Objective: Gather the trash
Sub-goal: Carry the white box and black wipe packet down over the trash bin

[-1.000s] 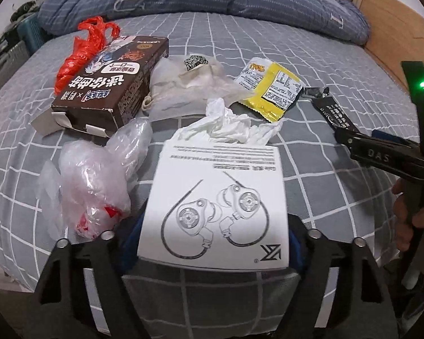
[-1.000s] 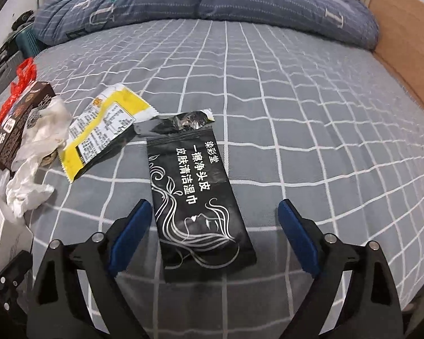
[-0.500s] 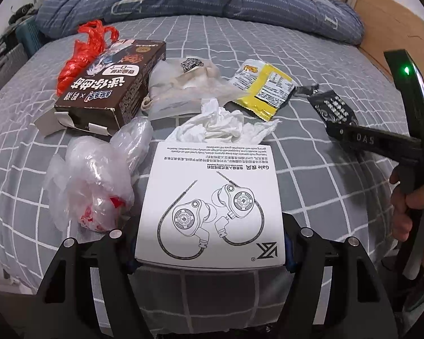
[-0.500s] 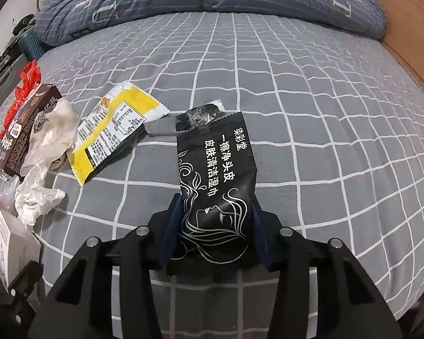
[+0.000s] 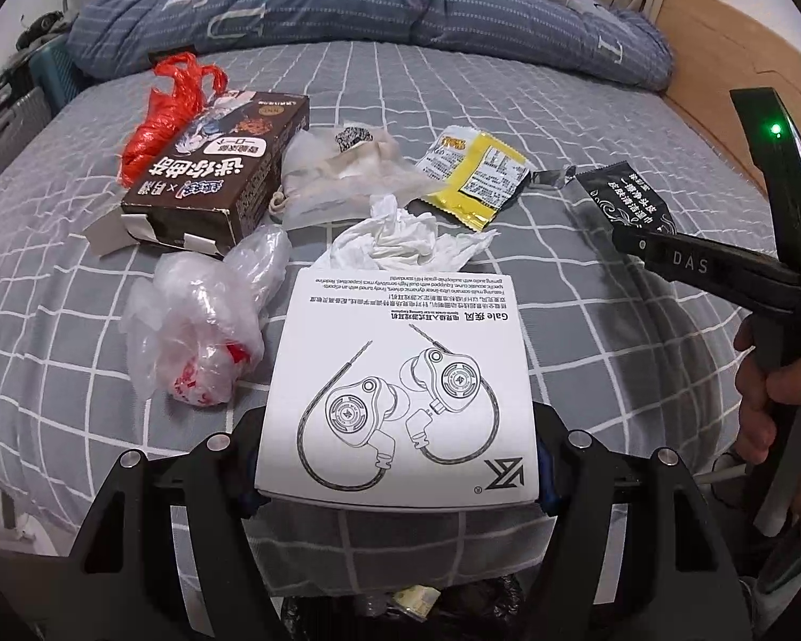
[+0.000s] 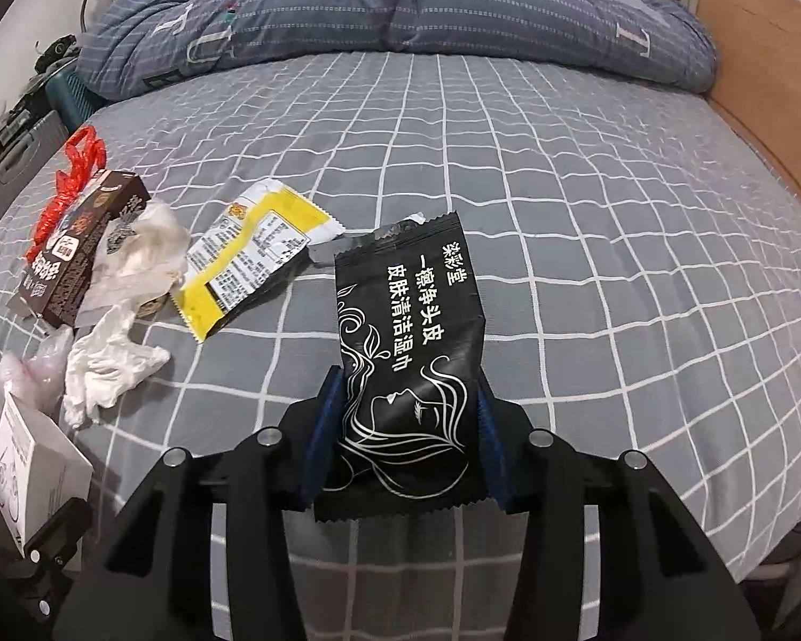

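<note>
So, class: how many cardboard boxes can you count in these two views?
2. The brown box lies on the bed at left; the white earphone box is clamped in the left gripper. Others may be hidden.

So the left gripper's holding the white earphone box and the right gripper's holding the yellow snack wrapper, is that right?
Not quite. The left gripper does hold the white earphone box, but the right gripper holds the black wet-wipe packet. The right wrist view shows the yellow snack wrapper lying on the bed.

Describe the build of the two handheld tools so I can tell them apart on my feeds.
Both match: black angular frames, silver bolts, blue pads. The right tool, seen from the left camera, shows "DAS" lettering and a green light. The left tool shows no markings. No sleeves or cables visible.
</note>
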The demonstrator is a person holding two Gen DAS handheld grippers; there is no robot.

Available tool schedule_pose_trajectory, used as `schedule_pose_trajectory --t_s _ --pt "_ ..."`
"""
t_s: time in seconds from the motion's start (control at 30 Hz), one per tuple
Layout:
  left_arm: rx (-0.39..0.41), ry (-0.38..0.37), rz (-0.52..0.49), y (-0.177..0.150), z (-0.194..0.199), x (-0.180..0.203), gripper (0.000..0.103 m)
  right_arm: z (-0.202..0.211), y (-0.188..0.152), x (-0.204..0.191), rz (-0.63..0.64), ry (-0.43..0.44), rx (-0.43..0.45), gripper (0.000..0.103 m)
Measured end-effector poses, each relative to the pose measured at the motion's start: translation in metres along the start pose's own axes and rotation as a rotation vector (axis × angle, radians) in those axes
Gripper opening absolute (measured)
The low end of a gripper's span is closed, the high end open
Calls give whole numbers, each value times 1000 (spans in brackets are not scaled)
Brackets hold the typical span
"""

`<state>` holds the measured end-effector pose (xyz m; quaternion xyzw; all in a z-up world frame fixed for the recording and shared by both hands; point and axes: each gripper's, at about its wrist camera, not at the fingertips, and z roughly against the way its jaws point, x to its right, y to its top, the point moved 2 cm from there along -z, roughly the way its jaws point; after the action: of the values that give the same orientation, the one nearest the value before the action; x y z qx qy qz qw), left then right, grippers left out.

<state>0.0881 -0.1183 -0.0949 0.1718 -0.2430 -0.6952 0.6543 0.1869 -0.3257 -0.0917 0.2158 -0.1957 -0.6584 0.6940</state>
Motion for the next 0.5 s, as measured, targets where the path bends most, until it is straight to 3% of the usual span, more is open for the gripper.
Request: schedule_pose_trajectory --t_s 0.5 --pt "31 -11 4 -9 36 -1 69 44 -30 -10 -20 8 31 43"
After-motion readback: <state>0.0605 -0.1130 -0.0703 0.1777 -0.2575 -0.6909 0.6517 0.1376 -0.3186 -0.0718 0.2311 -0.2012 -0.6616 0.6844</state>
